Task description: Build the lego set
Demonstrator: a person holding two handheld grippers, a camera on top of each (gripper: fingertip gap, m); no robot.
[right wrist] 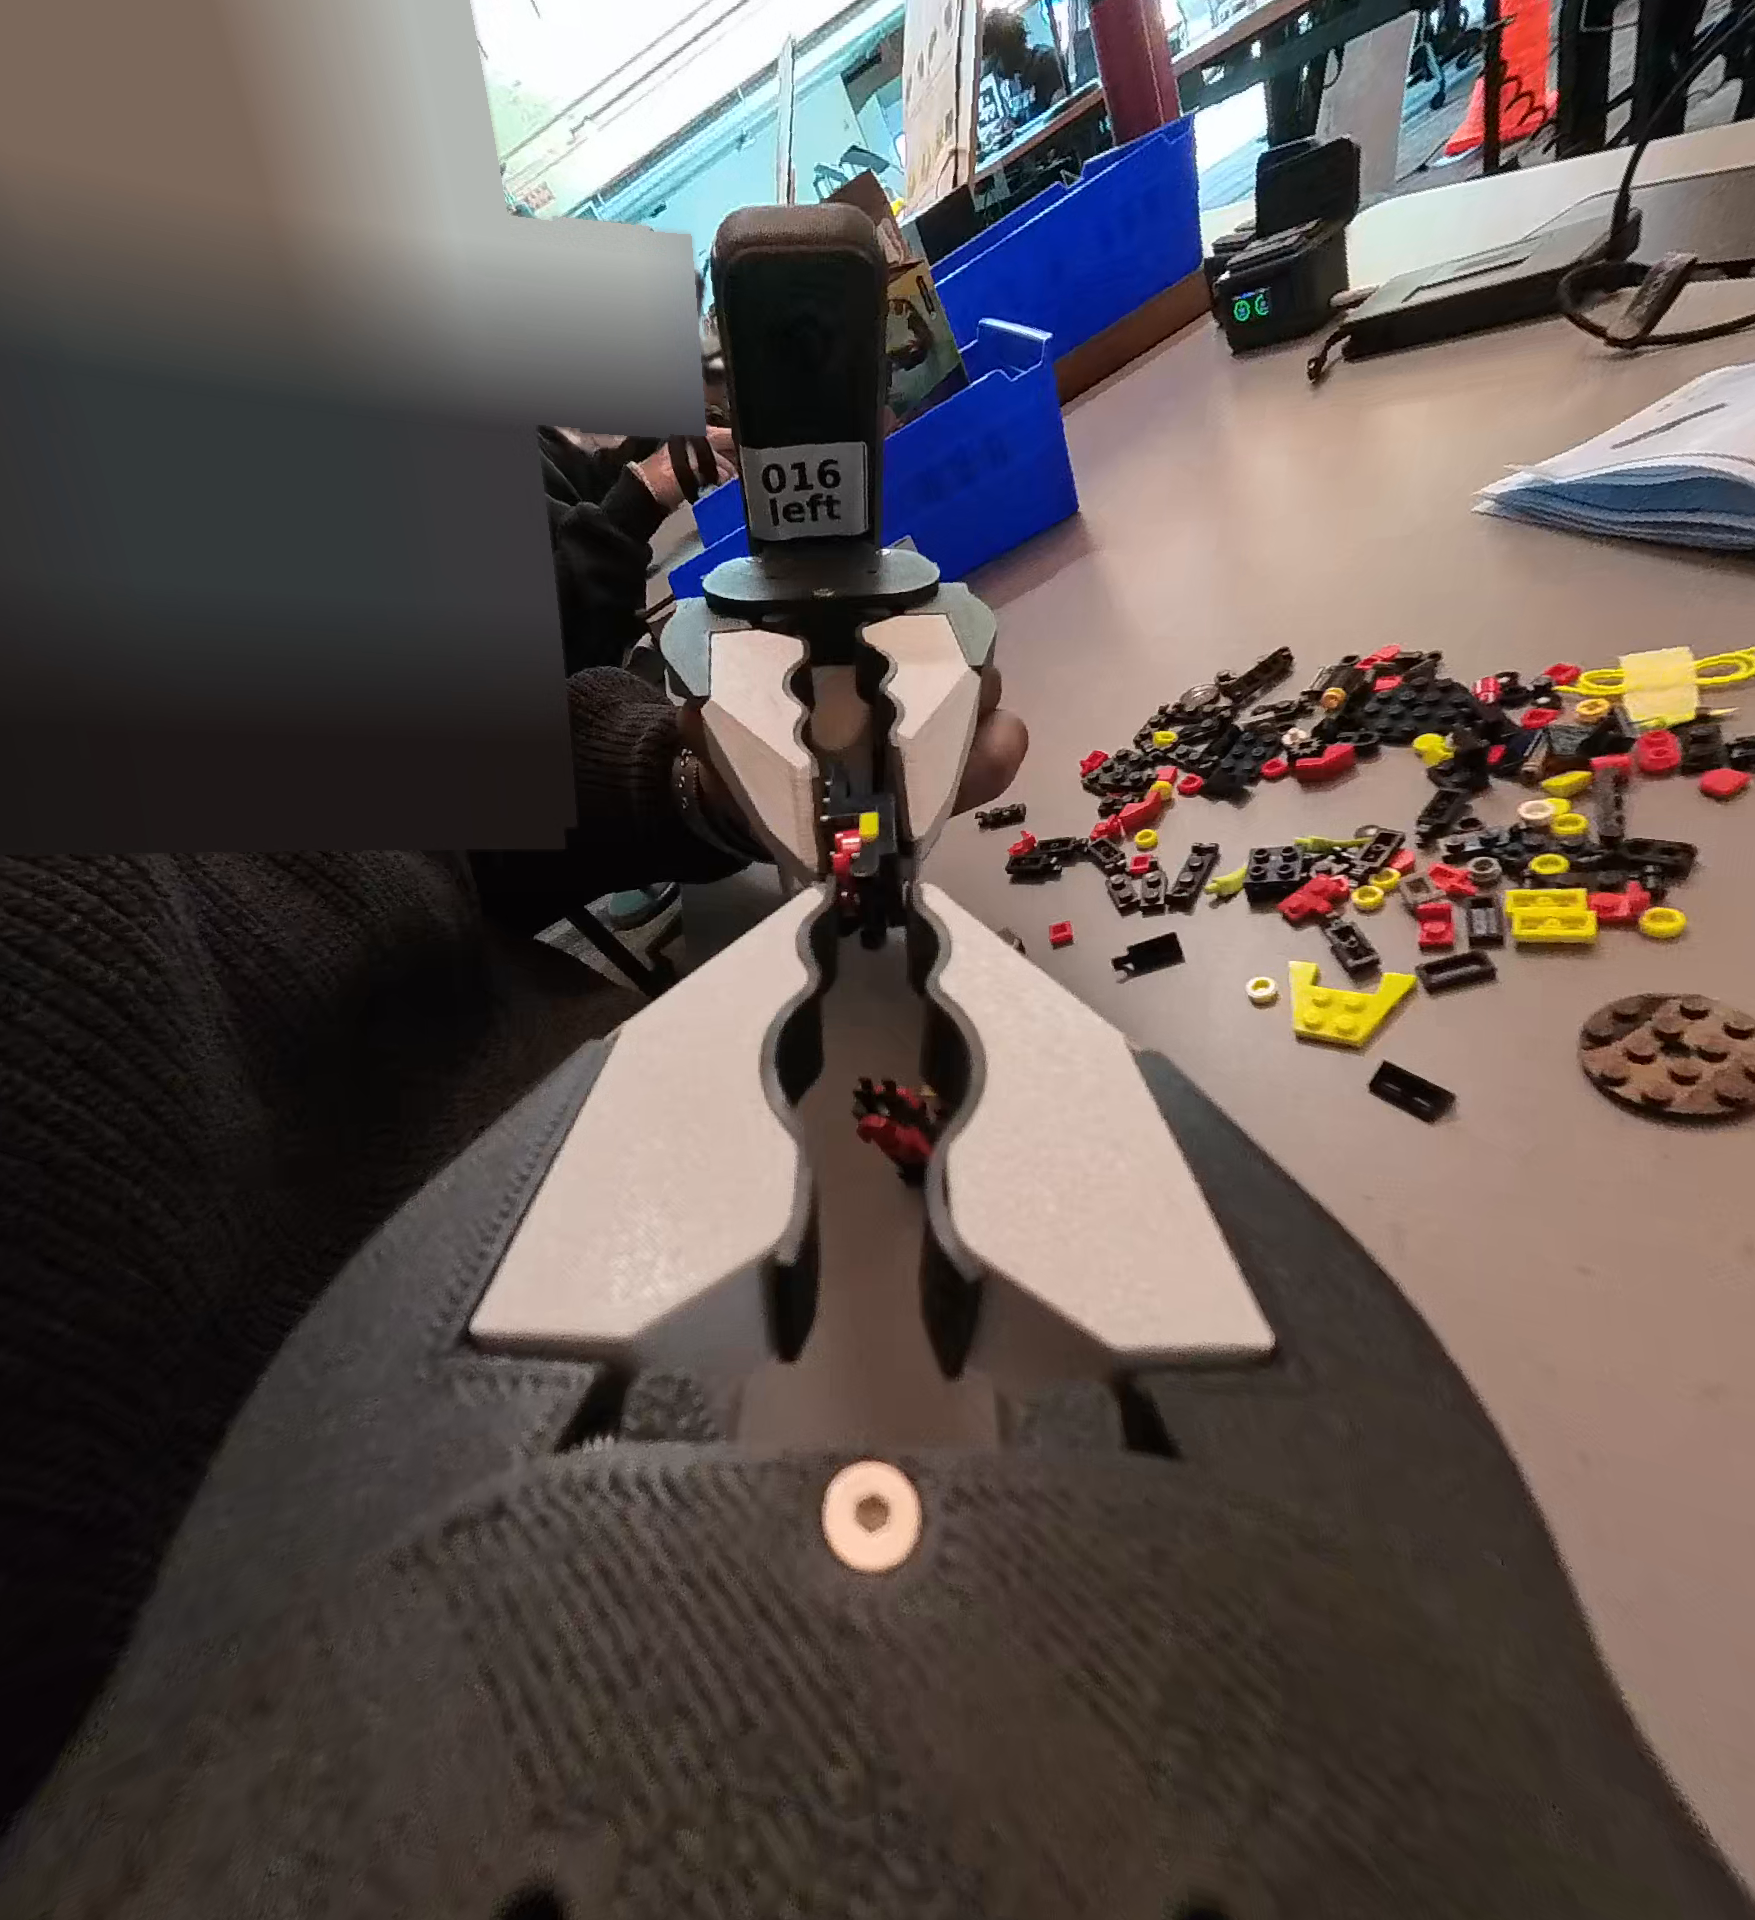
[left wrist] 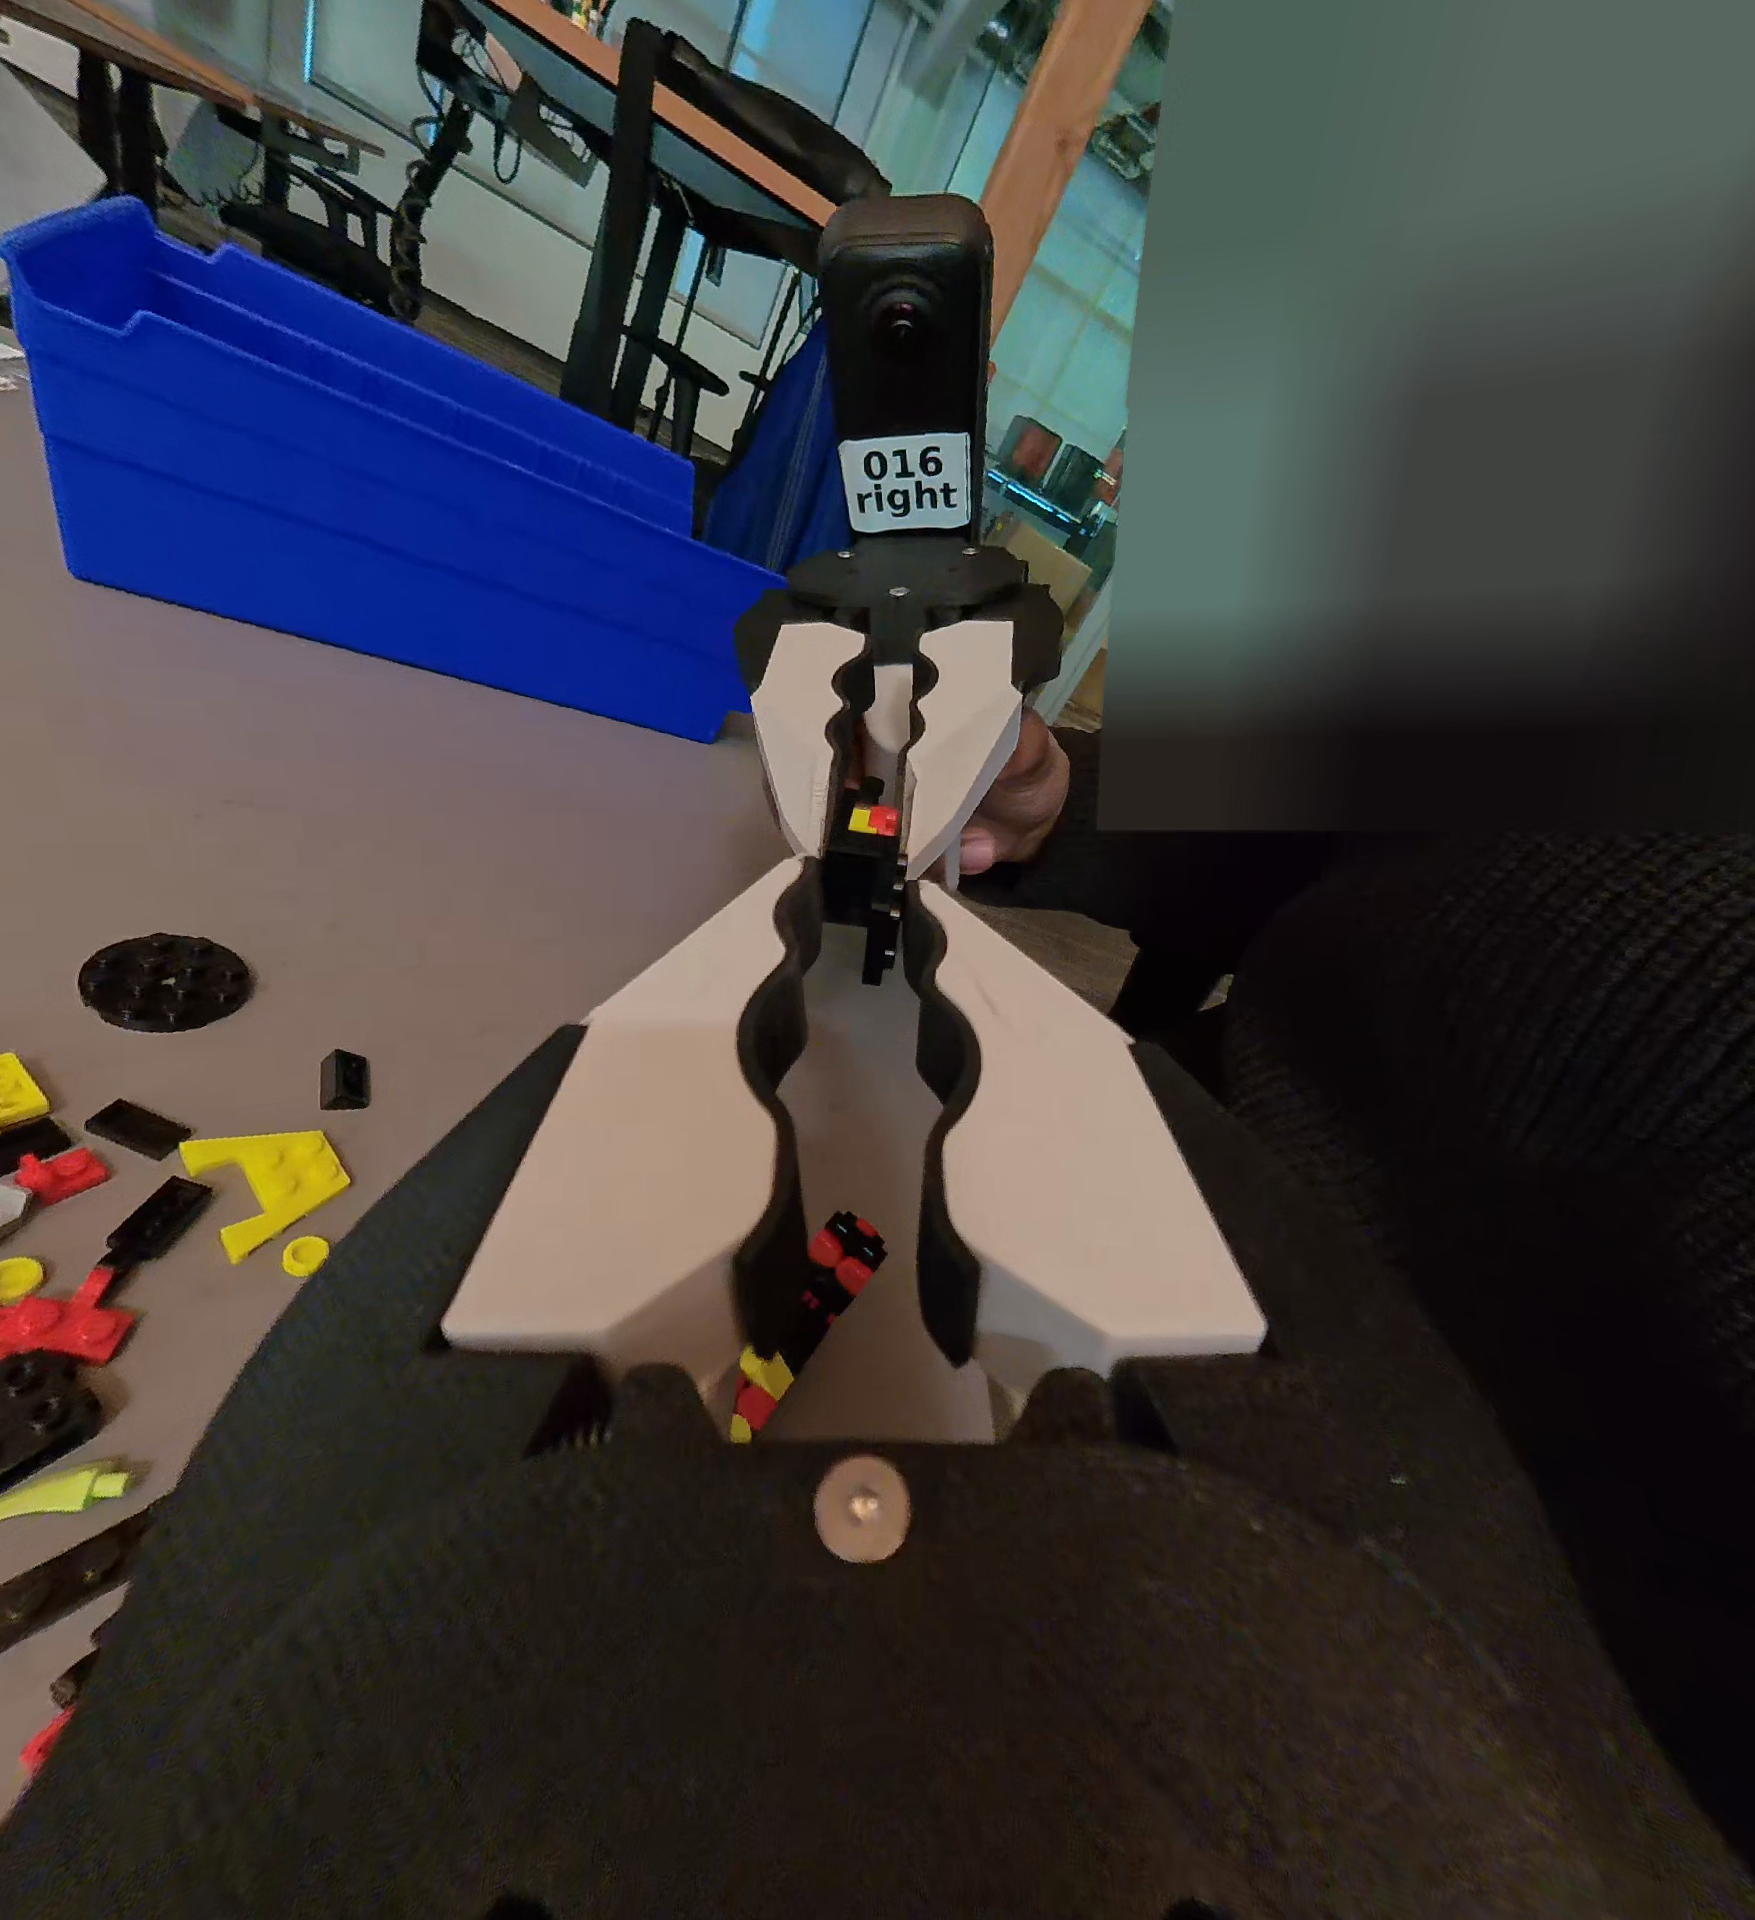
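A small lego assembly [left wrist: 868,940], black with red and yellow bits, hangs in the air between two grippers that meet tip to tip. My left gripper [left wrist: 857,881] is shut on its near end. My right gripper [left wrist: 868,826] faces it and is shut on the far end. In the right wrist view my right gripper [right wrist: 868,899] pinches the same assembly [right wrist: 857,842], with the left gripper [right wrist: 857,852] opposite. A red, black and yellow piece [left wrist: 821,1299] shows deeper in the left fingers' gap. A red and black bit [right wrist: 894,1127] shows in the right fingers' gap. I cannot tell whether either is gripped.
Loose red, yellow and black lego parts [right wrist: 1424,810] lie on the grey table [left wrist: 385,831], with a round black plate [right wrist: 1681,1055], a yellow wedge plate [right wrist: 1346,1003] and a paper booklet [right wrist: 1704,468]. A blue bin [left wrist: 333,499] stands behind. A person's dark knit clothing [left wrist: 1527,1143] fills one side. My two grippers' fingertips are within a few centimetres of each other. The round black plate [right wrist: 1681,1055] is about 15 cm from both grippers' fingertips. It turns up in the left wrist view [left wrist: 183,961] as well.
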